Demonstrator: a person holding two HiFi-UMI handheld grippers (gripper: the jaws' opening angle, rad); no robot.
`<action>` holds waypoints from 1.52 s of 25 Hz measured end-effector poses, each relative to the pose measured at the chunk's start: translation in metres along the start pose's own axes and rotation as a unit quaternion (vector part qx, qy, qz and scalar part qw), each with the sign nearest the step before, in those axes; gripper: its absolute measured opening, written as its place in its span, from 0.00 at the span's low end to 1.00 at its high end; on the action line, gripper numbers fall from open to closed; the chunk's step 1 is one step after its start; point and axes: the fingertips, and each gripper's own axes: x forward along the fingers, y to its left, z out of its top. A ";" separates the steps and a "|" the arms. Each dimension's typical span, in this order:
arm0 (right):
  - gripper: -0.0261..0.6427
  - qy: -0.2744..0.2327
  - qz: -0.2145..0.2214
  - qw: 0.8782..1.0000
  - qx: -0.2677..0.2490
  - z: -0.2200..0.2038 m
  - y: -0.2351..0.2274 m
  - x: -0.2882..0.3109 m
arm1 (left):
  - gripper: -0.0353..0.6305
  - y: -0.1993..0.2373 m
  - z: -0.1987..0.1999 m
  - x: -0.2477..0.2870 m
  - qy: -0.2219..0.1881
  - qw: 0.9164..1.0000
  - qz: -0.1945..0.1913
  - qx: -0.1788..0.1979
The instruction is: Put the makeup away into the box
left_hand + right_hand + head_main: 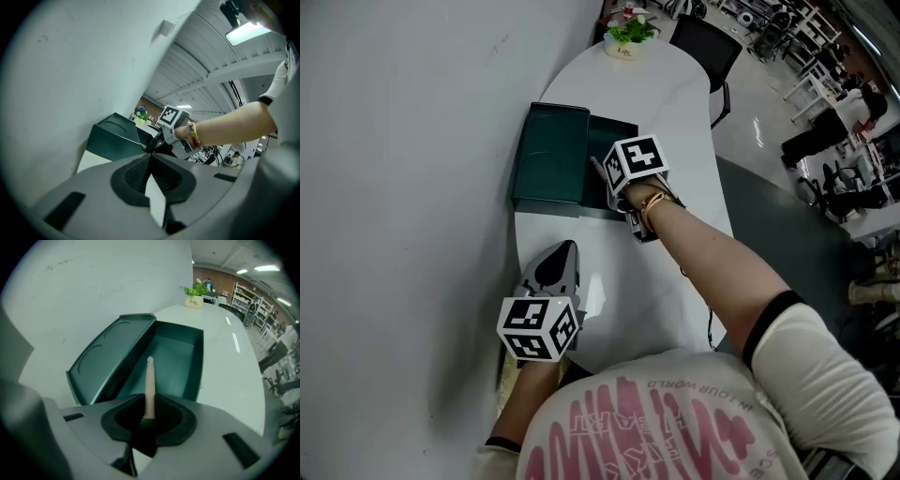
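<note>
A white oval table (675, 103) runs away from me along a bare white wall (403, 187) on my left. At its far end stands a small potted plant (630, 36), green leaves with a touch of red, in a white pot with dark lettering. Just past the table's far right edge, a black chair (708, 47) is drawn close. To my right, beyond a grey floor (787, 244), the room opens onto a crowded workspace of white desks (811, 86) and dark office chairs (847, 192). White shelving (243, 298) lines a brown back wall (225, 280), and bright strip lights (248, 32) hang from the ribbed ceiling (197, 61) overhead.
</note>
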 end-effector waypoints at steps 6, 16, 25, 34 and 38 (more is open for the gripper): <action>0.15 0.027 -0.024 0.998 -0.053 -0.004 0.009 0.009 | 0.06 0.003 0.003 -0.003 -0.006 1.000 0.002 -0.006; 0.15 0.068 -0.073 0.988 -0.122 -0.013 0.012 0.020 | 0.06 0.007 0.005 -0.006 -0.008 1.000 0.003 -0.005; 0.22 0.049 -0.053 0.993 -0.093 -0.008 0.014 0.019 | 0.06 0.009 0.009 -0.011 -0.008 1.000 0.006 -0.001; 0.20 -0.078 0.105 0.986 0.106 0.006 0.015 -0.019 | 0.06 -0.002 0.010 -0.013 0.004 1.000 -0.003 0.005; 0.19 -0.129 0.131 0.976 0.112 -0.010 0.005 -0.048 | 0.06 -0.015 0.013 -0.014 0.005 1.000 -0.015 0.008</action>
